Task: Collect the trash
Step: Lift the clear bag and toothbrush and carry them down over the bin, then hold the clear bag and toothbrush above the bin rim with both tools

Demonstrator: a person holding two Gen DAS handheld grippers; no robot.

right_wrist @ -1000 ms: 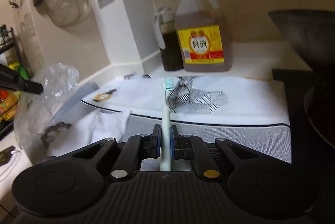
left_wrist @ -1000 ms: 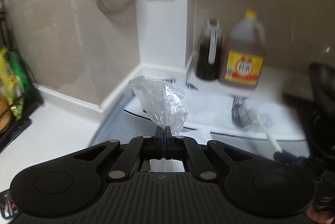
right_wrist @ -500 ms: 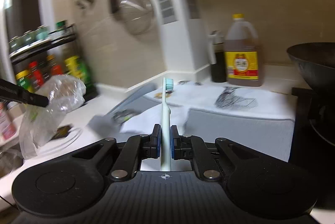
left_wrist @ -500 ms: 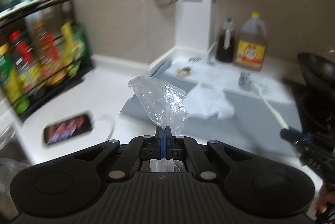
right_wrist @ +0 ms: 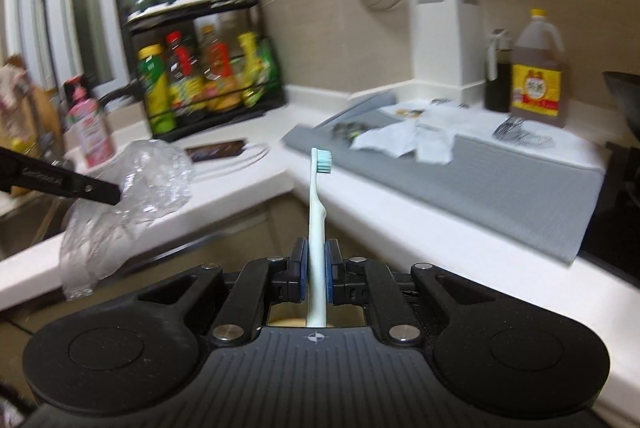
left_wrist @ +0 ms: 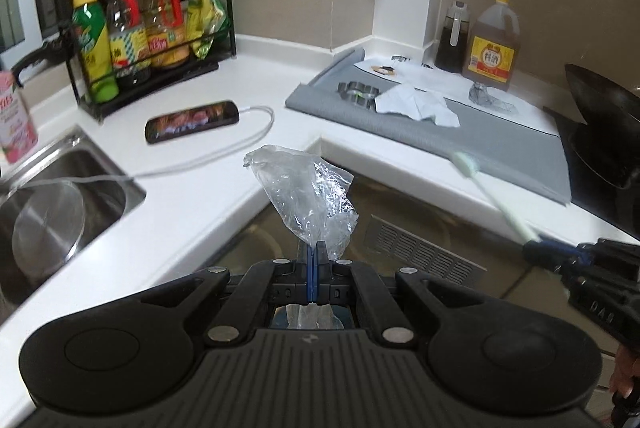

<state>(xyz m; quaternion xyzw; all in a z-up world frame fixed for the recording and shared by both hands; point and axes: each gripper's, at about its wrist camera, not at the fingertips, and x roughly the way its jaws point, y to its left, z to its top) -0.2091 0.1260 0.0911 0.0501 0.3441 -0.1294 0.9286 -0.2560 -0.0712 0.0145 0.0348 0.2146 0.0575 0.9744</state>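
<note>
Fingers of left gripper (left_wrist: 316, 248) pinching crinkled clear plastic bag (left_wrist: 308, 196); fingers of right gripper (right_wrist: 316, 260) clamped on slim pale toothbrush (right_wrist: 318, 204), bristles up. Both carried off tabletop (left_wrist: 208, 188). Left to collect, seemingly: crumpled white paper (left_wrist: 416, 104) and dark scrap (left_wrist: 357, 93) on grey mat (left_wrist: 460, 144).

A crumpled clear plastic bag (left_wrist: 306, 202) and a pale toothbrush (right_wrist: 317, 224) stand upright, each clamped off the counter.
</note>
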